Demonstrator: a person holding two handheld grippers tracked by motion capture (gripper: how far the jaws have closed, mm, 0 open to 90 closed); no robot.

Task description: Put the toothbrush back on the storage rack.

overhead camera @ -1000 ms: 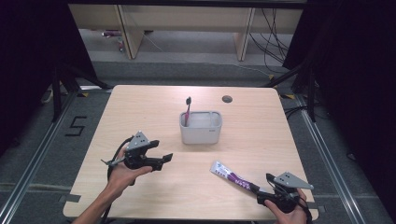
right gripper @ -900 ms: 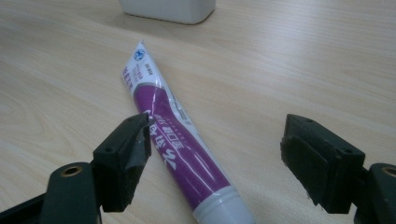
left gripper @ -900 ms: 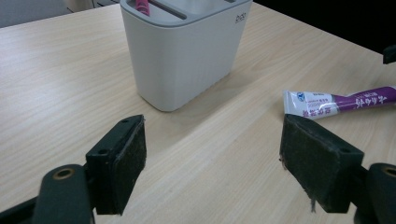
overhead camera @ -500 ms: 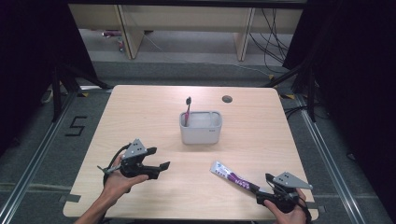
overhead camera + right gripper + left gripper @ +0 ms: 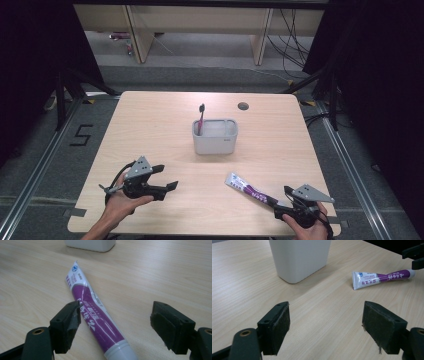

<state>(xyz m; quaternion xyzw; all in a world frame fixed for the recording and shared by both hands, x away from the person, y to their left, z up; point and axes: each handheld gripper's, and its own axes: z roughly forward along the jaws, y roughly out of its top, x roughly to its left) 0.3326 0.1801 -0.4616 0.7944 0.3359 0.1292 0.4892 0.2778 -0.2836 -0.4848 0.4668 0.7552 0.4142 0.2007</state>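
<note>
the desk (image 5: 150, 125) was a pale wooden top with a small round hole (image 5: 243, 106) near its far edge, toward the far right corner. at about the middle of the desk stood a white rectangular bin (image 5: 215, 136), and a pink-handled toothbrush (image 5: 200, 119) with a dark head leaned upright in the bin's left end. in the left gripper view the bin (image 5: 299, 258) rose at the top of the frame with bare wood between it and the jaws.

a toothpaste tube (image 5: 250, 188), white at its flat crimped end and purple along the body, lay flat on the desk near the front right corner, its crimped end pointing toward the middle of the desk and its cap end toward the front edge.

the left gripper (image 5: 167, 177) was held in the person's left hand (image 5: 120, 202) near the front left corner of the desk, its 2 jaws spread wide and released, nothing between them; the left gripper view showed only wood grain in the gap, with the tube (image 5: 382, 278) lying well apart at upper right.

the right gripper (image 5: 281, 201) sat in the right hand (image 5: 312, 230) at the front right corner, jaws likewise released. in the right gripper view the tube (image 5: 92, 315) ran between the jaws, its side just beside the left pad (image 5: 75, 322), whether touching i cannot tell, and clear of the right one.
</note>
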